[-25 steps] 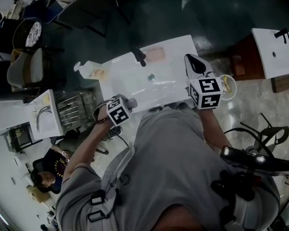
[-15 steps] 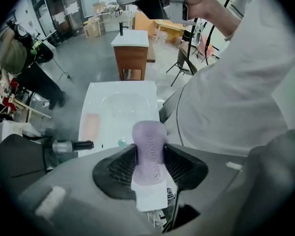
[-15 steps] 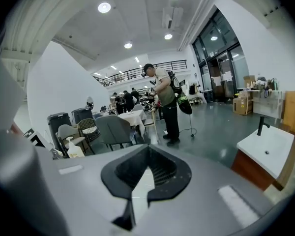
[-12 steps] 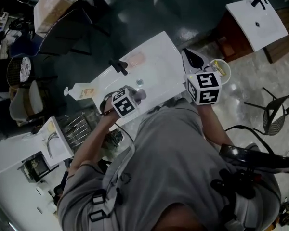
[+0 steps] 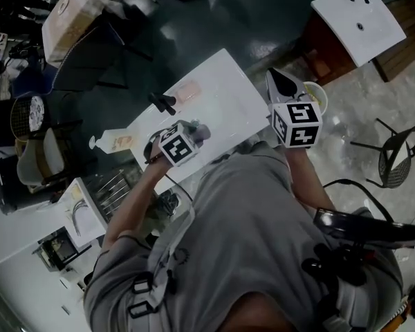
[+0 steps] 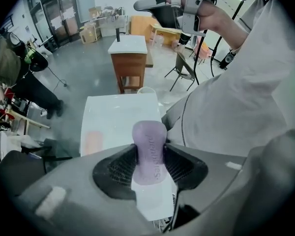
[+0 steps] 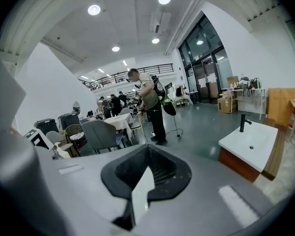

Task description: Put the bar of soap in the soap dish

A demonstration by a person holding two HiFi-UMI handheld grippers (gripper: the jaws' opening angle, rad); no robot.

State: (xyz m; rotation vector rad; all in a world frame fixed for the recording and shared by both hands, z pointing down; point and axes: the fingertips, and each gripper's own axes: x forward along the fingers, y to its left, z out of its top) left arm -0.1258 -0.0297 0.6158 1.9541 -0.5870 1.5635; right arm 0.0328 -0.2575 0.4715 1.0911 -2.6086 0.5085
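Nearby, black tap (image 5: 163, 103) beside soap dish (image 5: 187, 91)

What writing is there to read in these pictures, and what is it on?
"Safeguard" (faint, my best reading): pressed into the purple soap bar held in the left gripper.
Label on the cardboard box: too small to read.
Marker cubes: square patterns only, no words.

There were two grippers: one left gripper (image 5: 196, 133), one right gripper (image 5: 282, 83), each with one marker cube. One purple bar of soap (image 6: 149, 151) showed. Two white washbasins stood, one near (image 5: 225, 99), one far right (image 5: 363, 16), each with one black faucet. The near one carried one pink soap dish (image 5: 187, 91).
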